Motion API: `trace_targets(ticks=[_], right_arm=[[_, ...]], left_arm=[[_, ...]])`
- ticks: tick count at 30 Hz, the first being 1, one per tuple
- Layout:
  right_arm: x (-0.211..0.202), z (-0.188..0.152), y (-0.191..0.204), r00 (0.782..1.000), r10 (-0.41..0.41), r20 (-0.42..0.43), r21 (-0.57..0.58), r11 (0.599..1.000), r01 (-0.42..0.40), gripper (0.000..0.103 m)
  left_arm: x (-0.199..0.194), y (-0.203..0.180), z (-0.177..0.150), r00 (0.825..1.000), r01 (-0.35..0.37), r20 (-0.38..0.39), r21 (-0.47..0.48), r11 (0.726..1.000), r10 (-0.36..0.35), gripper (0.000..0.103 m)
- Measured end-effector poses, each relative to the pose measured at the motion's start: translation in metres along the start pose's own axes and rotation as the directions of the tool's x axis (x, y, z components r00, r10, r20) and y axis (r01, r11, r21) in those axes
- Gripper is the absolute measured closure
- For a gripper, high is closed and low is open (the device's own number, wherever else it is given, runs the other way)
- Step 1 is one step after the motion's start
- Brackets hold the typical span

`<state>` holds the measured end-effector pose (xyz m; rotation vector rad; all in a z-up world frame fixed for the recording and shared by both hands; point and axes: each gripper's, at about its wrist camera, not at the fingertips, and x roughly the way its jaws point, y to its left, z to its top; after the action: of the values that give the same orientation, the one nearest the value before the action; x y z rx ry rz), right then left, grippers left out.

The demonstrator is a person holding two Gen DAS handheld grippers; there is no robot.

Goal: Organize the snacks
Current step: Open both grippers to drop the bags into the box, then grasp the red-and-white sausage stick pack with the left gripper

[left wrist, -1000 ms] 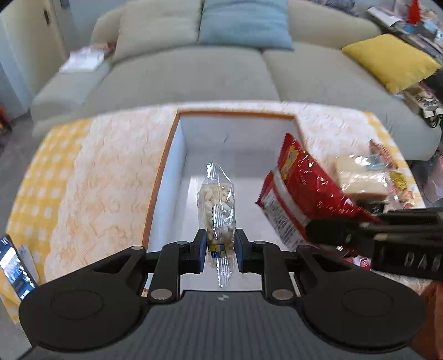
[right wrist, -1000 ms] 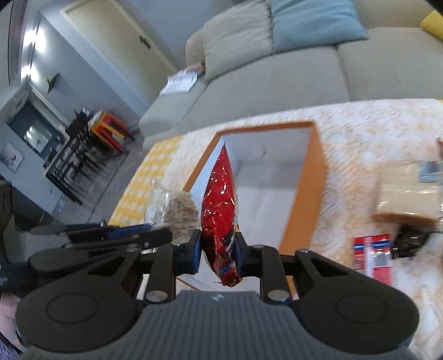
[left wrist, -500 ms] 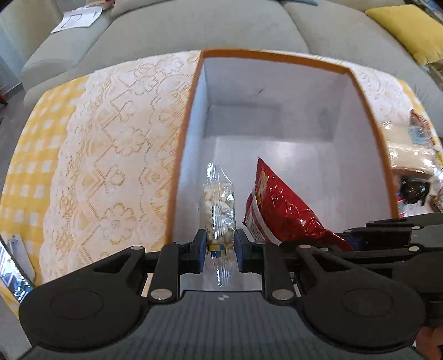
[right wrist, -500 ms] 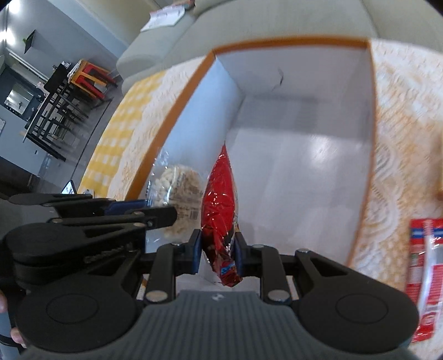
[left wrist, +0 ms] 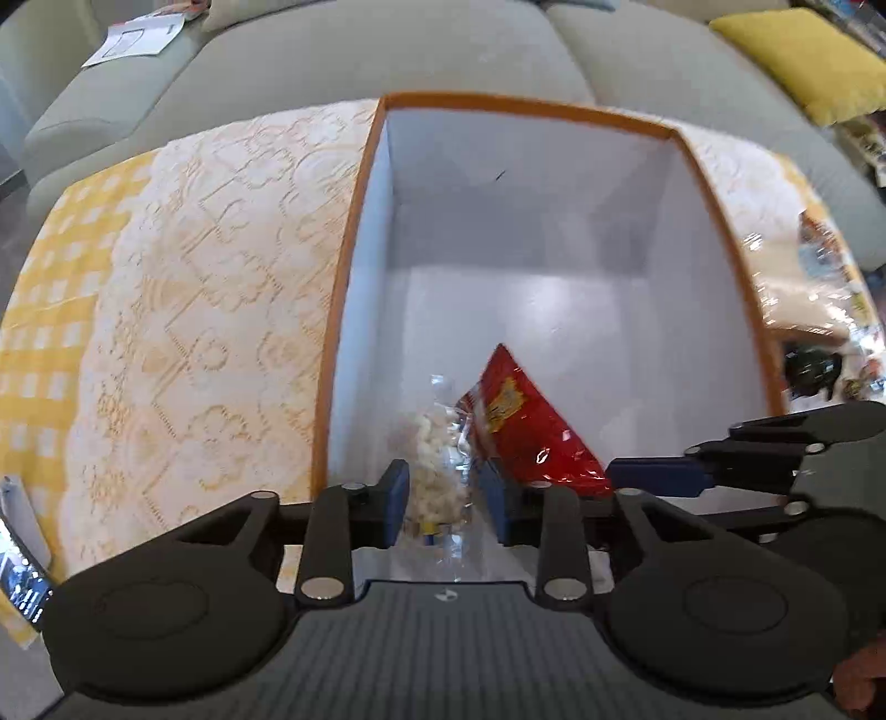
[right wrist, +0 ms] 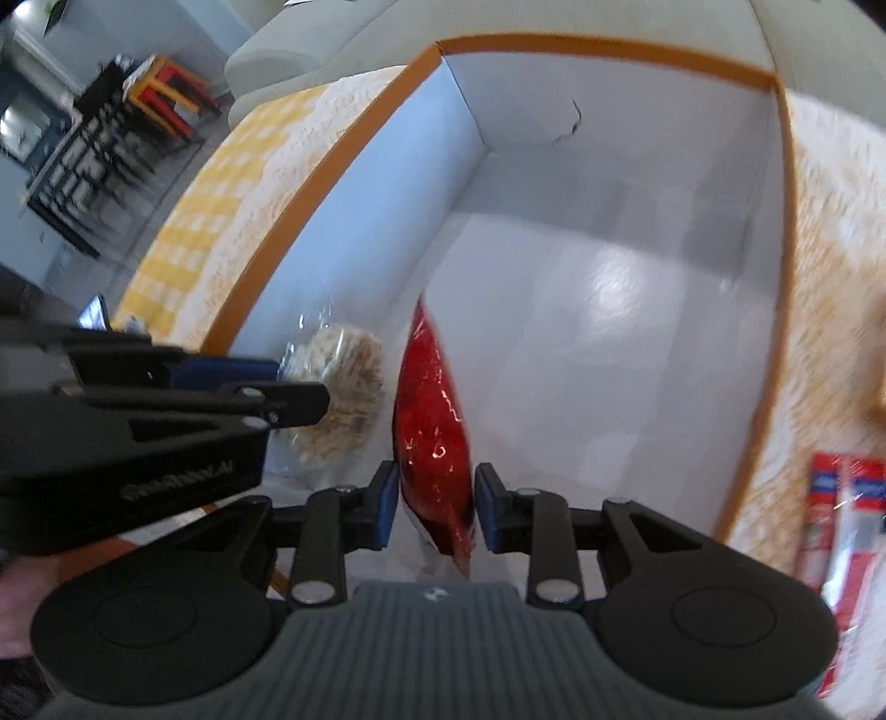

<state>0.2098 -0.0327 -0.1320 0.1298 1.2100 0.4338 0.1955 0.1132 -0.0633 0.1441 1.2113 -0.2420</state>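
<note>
A white box with an orange rim (left wrist: 354, 232) (right wrist: 310, 210) sits on a lace cloth. My left gripper (left wrist: 443, 501) has its jaws parted around a clear bag of pale puffed snacks (left wrist: 434, 471), which hangs low inside the box at its near left. My right gripper (right wrist: 434, 507) has its jaws parted around a red crinkly snack bag (right wrist: 432, 421), just right of the clear bag (right wrist: 343, 387). The red bag (left wrist: 526, 426) and the right gripper also show in the left wrist view (left wrist: 653, 476).
More wrapped snacks lie on the cloth right of the box: a clear-wrapped pale pack (left wrist: 803, 299) and a red-and-white packet (right wrist: 841, 515). A phone (left wrist: 19, 559) lies at the table's left edge. A grey sofa (left wrist: 387, 50) stands behind.
Both grippers have sunk lower into the box with their bags. Both jaw pairs have widened, loosening their hold on the bags.
</note>
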Motion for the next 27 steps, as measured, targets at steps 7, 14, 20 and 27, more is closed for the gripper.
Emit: trace_targets(ticks=[7, 14, 20, 27], right_arm=[[-0.026, -0.007, 0.001, 0.996, -0.064, 0.058, -0.062, 0.996, 0.067, 0.071], [-0.066, -0.015, -0.007, 0.985, -0.061, 0.160, -0.021, 0.998, 0.065, 0.071], [-0.104, -0.032, -0.016, 0.965, -0.071, 0.251, 0.006, 0.997, 0.072, 0.070], [-0.141, -0.073, -0.040, 0.936, -0.152, 0.317, 0.027, 0.988, 0.151, 0.051]], left_arm=[[-0.027, 0.000, -0.002, 0.996, -0.028, 0.089, -0.015, 1.000, 0.029, 0.064], [-0.054, -0.021, -0.008, 0.983, -0.029, 0.180, 0.005, 1.000, 0.027, 0.061], [-0.072, -0.059, -0.021, 0.963, -0.075, 0.264, 0.059, 0.995, 0.057, 0.053], [-0.082, -0.105, -0.036, 0.949, -0.078, 0.311, 0.108, 0.991, 0.041, 0.041]])
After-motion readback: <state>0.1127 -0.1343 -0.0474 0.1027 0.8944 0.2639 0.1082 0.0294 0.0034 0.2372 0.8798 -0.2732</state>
